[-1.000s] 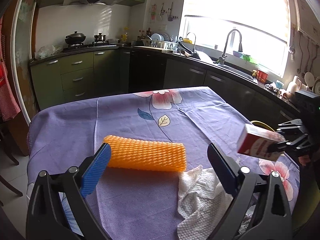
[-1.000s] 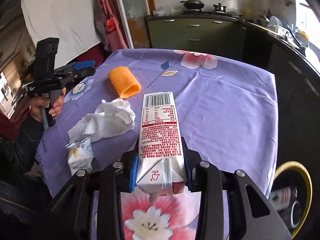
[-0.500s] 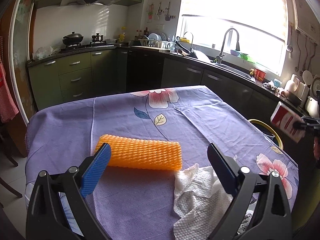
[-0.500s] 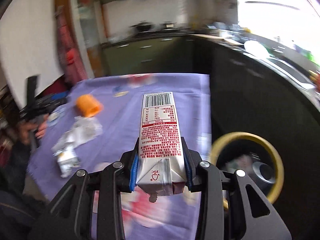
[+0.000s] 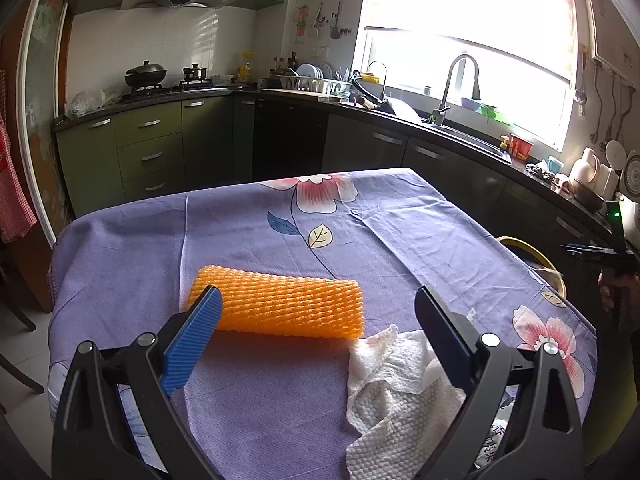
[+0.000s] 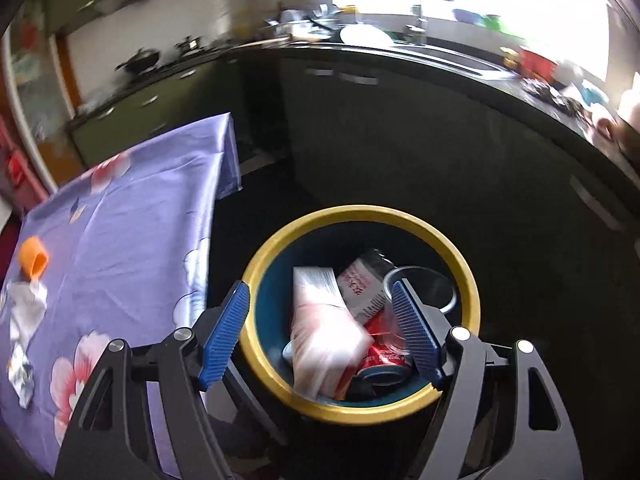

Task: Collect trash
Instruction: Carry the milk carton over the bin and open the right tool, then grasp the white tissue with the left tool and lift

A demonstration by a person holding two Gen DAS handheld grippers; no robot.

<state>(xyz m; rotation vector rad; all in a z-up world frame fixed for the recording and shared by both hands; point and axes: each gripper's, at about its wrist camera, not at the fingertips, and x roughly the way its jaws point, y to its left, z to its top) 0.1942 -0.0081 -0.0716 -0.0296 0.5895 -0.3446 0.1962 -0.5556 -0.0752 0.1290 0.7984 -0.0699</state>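
Observation:
My right gripper [image 6: 320, 332] hangs over a yellow-rimmed bin [image 6: 474, 292] beside the table, its jaws opening. The white and red carton [image 6: 326, 336] is blurred and loose between them, dropping into the bin; the pads do not press on it. A red can [image 6: 384, 356] and a crumpled wrapper [image 6: 360, 284] lie inside. My left gripper [image 5: 316, 320] stands open low over the table, its fingers either side of an orange foam net sleeve [image 5: 280, 308]. A crumpled white paper towel [image 5: 396, 392] lies by its right finger. The right gripper [image 5: 600, 250] shows at the far right edge there.
The table wears a purple floral cloth [image 5: 248, 232]. A small foil wrapper [image 6: 20, 376] lies near its edge. Dark kitchen cabinets [image 6: 400, 140] and a sink counter [image 5: 460, 132] run behind the bin. The bin rim [image 5: 532, 252] peeks past the table's right edge.
My right gripper swung off the table to above the bin, rolled, and its jaws spread, letting the carton go. The left gripper stayed where it was.

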